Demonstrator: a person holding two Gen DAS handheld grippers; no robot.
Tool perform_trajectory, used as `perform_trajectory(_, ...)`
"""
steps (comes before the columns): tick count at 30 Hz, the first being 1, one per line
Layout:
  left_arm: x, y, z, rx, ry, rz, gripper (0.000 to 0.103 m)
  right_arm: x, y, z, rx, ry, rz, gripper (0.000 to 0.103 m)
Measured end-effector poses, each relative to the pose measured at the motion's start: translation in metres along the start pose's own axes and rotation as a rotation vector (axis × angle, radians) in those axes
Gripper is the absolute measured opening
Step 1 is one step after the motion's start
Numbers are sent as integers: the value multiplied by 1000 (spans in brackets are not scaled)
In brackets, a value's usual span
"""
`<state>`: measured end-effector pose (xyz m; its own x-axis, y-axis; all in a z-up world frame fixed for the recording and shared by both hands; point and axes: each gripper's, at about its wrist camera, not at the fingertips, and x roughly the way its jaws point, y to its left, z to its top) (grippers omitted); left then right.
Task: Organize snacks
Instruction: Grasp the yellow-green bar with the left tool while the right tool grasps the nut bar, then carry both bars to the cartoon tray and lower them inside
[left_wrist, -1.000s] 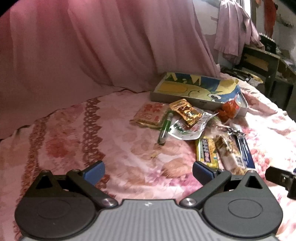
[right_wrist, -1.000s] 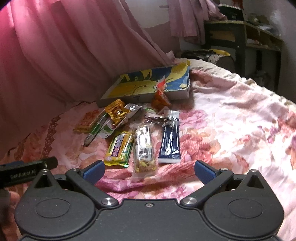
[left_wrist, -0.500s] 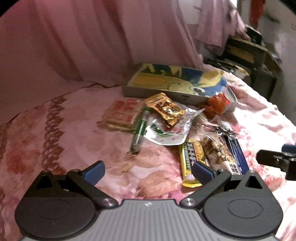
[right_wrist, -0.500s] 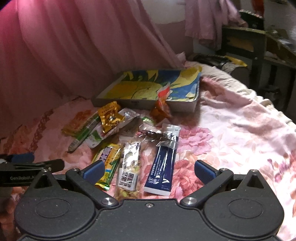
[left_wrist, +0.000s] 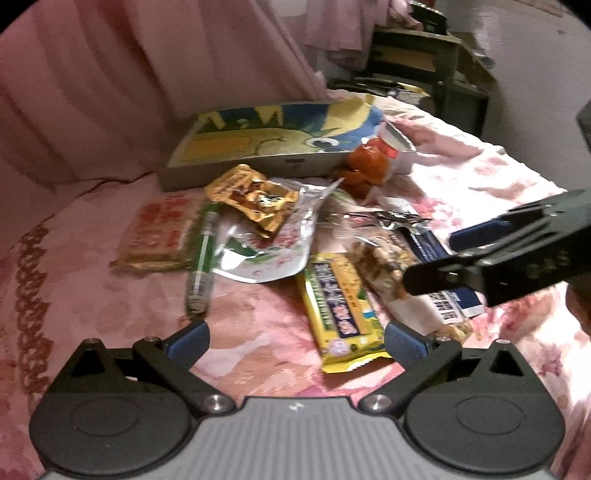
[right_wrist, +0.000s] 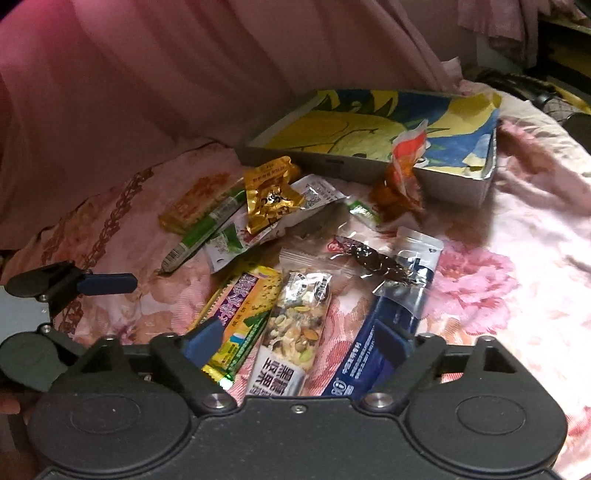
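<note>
Several snack packets lie on a floral bedspread in front of a yellow-and-blue box (left_wrist: 258, 162) (right_wrist: 332, 162). My right gripper (right_wrist: 299, 339) hangs low over the near packets with its jaws closing. A nut bar (right_wrist: 295, 332) (left_wrist: 388, 273) lies between its pads, untouched. The left pad is over a yellow bar (right_wrist: 243, 317) (left_wrist: 341, 314) and the right pad over a blue packet (right_wrist: 373, 347). My left gripper (left_wrist: 295, 343) is open and holds nothing, just short of the yellow bar and a green tube (left_wrist: 203, 258). The right gripper (left_wrist: 443, 258) reaches in from the right.
A gold packet (right_wrist: 273, 199), a white pouch (right_wrist: 236, 243) and an orange packet (right_wrist: 402, 162) lie nearer the box. A pink curtain (left_wrist: 147, 74) hangs behind the bed. Dark furniture (left_wrist: 424, 55) stands at the back right. One blue pad (right_wrist: 107, 283) of my left gripper shows at the left.
Both grippers have moved forward and down toward the snack pile. The right jaws have narrowed around the nut bar. The right gripper has come further into the left wrist view.
</note>
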<state>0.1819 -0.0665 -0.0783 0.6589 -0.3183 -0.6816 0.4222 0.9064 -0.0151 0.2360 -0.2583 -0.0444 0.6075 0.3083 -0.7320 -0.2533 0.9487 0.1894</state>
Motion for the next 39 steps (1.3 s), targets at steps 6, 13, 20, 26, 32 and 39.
perform_trajectory(6, 8, -3, 2, 14, 5, -56, 95, 10, -12, -2, 68, 42, 55, 61)
perform_trajectory(13, 20, -13, 5, 41, 30, -85, 87, 20, -13, -5, 85, 89, 90, 48)
perform_trajectory(20, 35, -22, 9, 48, 89, -30, 74, 17, -13, -6, 69, 73, 47, 39)
perform_trajectory(26, 45, -29, 19, 40, 107, 24, 69, 14, -19, -6, 43, 56, -17, 39)
perform_trajectory(32, 51, -34, 20, 48, 111, 69, 57, 16, -22, -7, 59, 79, -4, 40)
perform_trajectory(39, 38, -30, 13, -23, 112, 90, 52, 17, -19, -10, 49, 104, -1, 42)
